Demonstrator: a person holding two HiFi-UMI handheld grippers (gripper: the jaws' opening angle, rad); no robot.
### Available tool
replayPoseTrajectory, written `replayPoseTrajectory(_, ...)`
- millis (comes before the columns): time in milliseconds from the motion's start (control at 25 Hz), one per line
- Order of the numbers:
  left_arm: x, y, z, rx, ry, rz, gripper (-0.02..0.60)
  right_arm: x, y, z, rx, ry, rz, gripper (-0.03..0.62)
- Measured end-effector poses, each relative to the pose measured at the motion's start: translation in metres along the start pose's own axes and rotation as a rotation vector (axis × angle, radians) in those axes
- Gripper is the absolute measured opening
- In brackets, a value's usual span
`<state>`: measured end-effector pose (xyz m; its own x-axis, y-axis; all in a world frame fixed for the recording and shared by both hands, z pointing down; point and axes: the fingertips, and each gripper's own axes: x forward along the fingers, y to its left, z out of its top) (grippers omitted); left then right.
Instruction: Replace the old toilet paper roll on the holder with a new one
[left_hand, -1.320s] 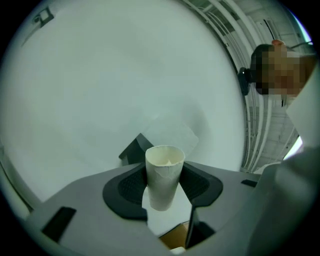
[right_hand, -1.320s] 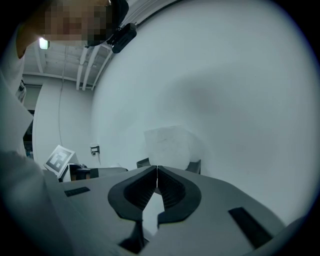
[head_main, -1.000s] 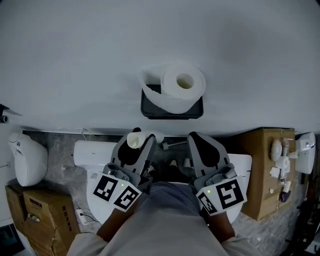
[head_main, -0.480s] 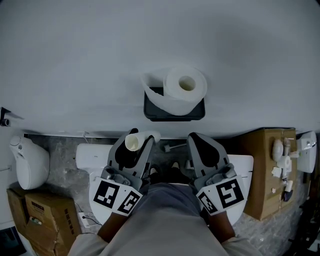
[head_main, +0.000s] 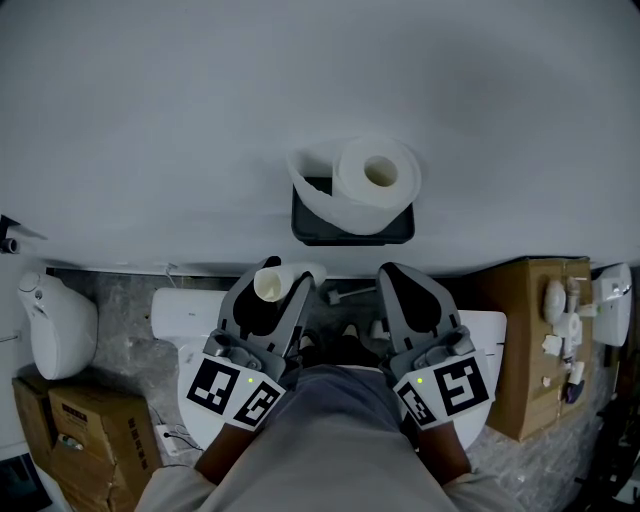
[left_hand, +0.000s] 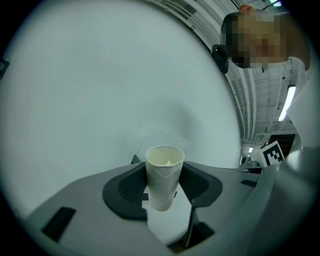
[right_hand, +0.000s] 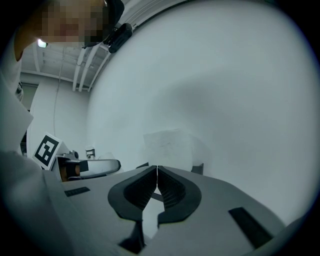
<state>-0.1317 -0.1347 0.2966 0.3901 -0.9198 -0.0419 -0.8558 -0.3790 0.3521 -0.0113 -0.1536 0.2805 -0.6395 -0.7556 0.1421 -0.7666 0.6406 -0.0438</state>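
Observation:
A full white toilet paper roll (head_main: 375, 178) sits on the black wall holder (head_main: 353, 228), its loose sheet hanging down the left side. Below it, my left gripper (head_main: 282, 281) is shut on the empty cardboard tube (head_main: 270, 284), which stands upright between the pads (left_hand: 163, 180). My right gripper (head_main: 392, 275) is beside it, shut with nothing between its jaws (right_hand: 157, 181). Both grippers point at the white wall, below the holder.
A white toilet (head_main: 170, 312) lies under my hands. A cardboard box (head_main: 528, 340) with small fittings stands at the right, another box (head_main: 85, 425) at the lower left, and a white wall unit (head_main: 55, 320) at the left.
The view has shifted slightly, so the roll and holder sit a little further right. The left gripper with the tube rolled a little. The right gripper has stayed put.

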Motion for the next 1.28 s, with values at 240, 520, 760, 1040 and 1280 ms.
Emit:
replayPoseTrajectory(240, 0.003, -0.007, -0.003, -0.008, 0.002, -0.038, 0.196, 0.007, -0.015, 0.010, -0.037, -0.013, -0.060, 0.022)
replayPoseTrajectory(520, 0.003, -0.010, -0.006, -0.025, 0.008, -0.065, 0.196, 0.027, -0.020, 0.029, -0.115, -0.037, -0.118, 0.238)
replayPoseTrajectory(760, 0.006, -0.009, -0.008, -0.036, 0.015, -0.069, 0.196, 0.043, -0.024, 0.041, -0.080, -0.078, -0.161, 0.364)
replayPoseTrajectory(1040, 0.006, -0.007, -0.011, -0.041, 0.023, -0.074, 0.195, 0.065, -0.022, 0.040, -0.082, -0.056, -0.151, 0.400)
replayPoseTrajectory(1280, 0.005, -0.004, -0.011, -0.054, 0.021, -0.069, 0.196, 0.072, -0.033, 0.041, -0.073, -0.054, -0.186, 0.400)
